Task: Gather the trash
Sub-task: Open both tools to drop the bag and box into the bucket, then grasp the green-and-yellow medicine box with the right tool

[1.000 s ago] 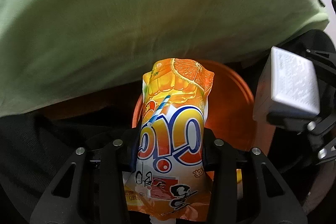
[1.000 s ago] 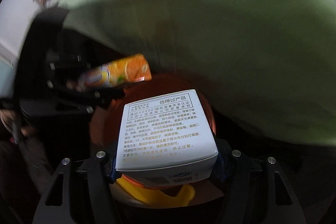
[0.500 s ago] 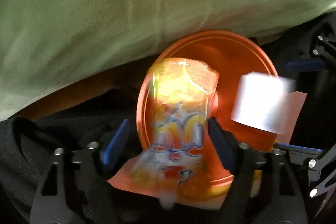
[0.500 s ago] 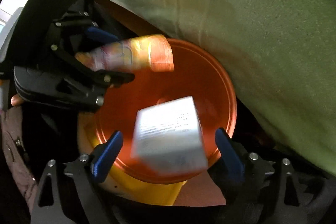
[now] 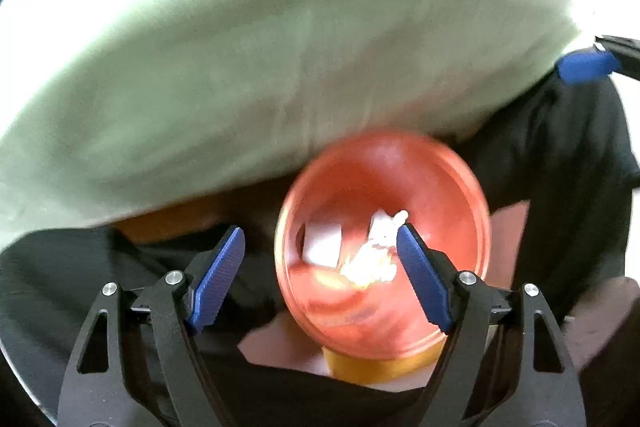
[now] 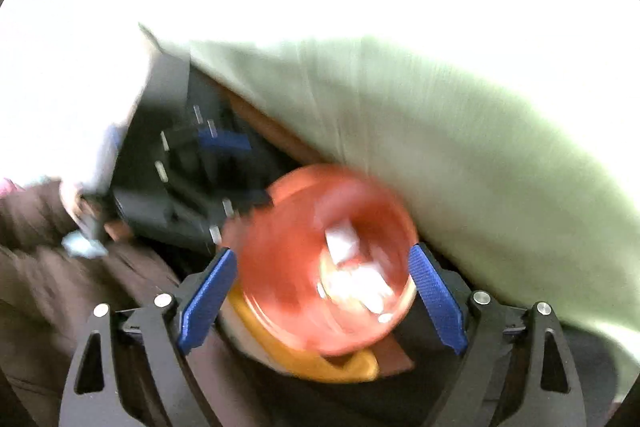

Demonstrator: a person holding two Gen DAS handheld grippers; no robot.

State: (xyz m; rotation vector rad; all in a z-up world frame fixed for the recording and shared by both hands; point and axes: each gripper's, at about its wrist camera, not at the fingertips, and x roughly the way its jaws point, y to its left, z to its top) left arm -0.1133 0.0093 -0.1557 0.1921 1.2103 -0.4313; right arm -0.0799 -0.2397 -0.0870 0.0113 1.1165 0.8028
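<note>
An orange-red bin (image 5: 384, 187) stands below a green cloth. The white box (image 5: 322, 247) and the orange drink pouch (image 5: 370, 261) lie inside it, blurred. My left gripper (image 5: 320, 251) is open and empty above the bin's near left rim. In the right wrist view the same bin (image 6: 288, 267) holds the white box (image 6: 340, 237) and the pouch (image 6: 360, 289). My right gripper (image 6: 320, 279) is open and empty above the bin. The left gripper (image 6: 192, 179) shows there at the left, blurred.
A green cloth (image 5: 260, 67) hangs over the table edge behind the bin. A yellow object (image 6: 304, 359) sticks out under the bin. Dark clothing (image 5: 60, 287) lies to the left. A blue pad of the right gripper (image 5: 584, 65) shows at far right.
Both grippers opened and let go. The pouch and the white box dropped into the bin. Both grippers have pulled back and up, so the bin looks smaller.
</note>
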